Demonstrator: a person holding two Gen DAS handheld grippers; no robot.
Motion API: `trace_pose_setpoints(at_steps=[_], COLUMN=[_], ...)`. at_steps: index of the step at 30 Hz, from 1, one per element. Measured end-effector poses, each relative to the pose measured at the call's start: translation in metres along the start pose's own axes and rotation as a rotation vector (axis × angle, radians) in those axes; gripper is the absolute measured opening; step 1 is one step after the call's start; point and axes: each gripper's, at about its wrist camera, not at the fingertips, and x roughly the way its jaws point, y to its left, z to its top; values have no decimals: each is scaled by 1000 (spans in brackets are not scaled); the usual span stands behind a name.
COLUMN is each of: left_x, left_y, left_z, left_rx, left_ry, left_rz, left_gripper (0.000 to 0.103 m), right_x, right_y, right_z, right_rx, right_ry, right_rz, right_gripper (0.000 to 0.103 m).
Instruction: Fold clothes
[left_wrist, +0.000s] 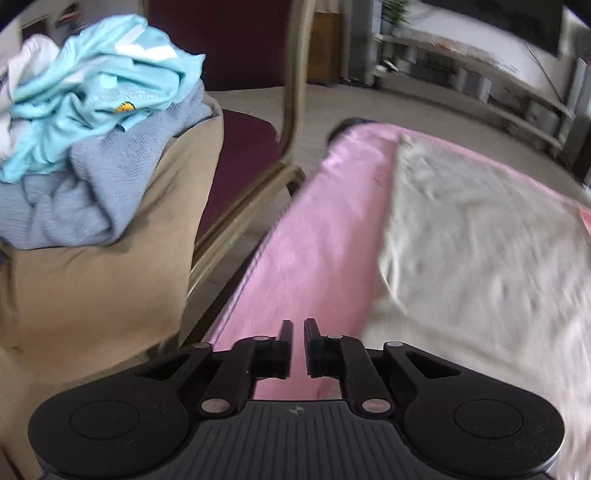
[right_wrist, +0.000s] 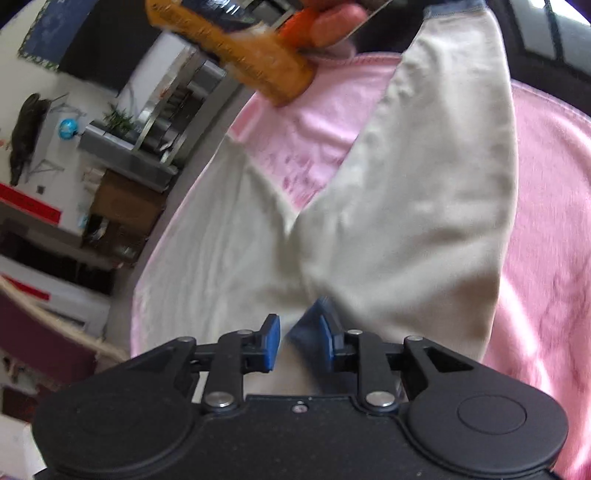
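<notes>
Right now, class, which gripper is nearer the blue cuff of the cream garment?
Right. The right gripper has the blue cuff between its fingers; the left gripper sits over the pink cloth, beside the cream garment.

The pink cloth covering the desk lies bare in a long strip along its left edge, giving open room for a gripper. To the right of that strip, a cream garment lies spread over the surface. Past the left edge, a maroon chair with a brass-coloured frame stands close, and a heap of clothes rises high just beside it, crowding that side.
</notes>
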Motion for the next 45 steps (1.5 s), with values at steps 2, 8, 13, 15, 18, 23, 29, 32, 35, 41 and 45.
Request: trace_pose_setpoints(at_steps=[2, 8, 13, 15, 18, 23, 29, 32, 35, 41, 45], left_x=[-15, -5, -10, -16, -19, -41, -48, -45, -42, -36, -45], left_y=[2, -15, -9, 5, 27, 28, -8, -38, -65, -101, -86], left_z=[-11, -45, -51, -51, -52, -49, -55, -60, -69, -93, -95], left_rx=[39, 146, 183, 132, 32, -5, 101, 205, 298, 482, 485], left_ry=[19, 137, 155, 179, 202, 63, -4, -24, -31, 15, 41], left_rz=[-38, -43, 37, 93, 214, 176, -76, -166, -250, -274, -267], left_gripper=[9, 17, 21, 21, 8, 9, 16, 16, 16, 17, 19], right_x=[1, 42, 52, 33, -1, -33, -23, 0, 22, 24, 4], right_y=[4, 25, 14, 6, -5, -17, -3, 17, 31, 33, 19], right_z=[-6, -33, -37, -32, -28, -26, -27, -42, -55, -69, -63], right_rx=[-24, -149, -165, -152, -177, -127, -140, -148, -191, -270, -218], right_ry=[46, 303, 414, 382, 270, 193, 176, 238, 289, 326, 339], right_rz=[42, 188, 29, -35, -176, -133, 31, 148, 178, 54, -35], right_gripper=[24, 24, 0, 0, 3, 22, 22, 22, 22, 3, 4])
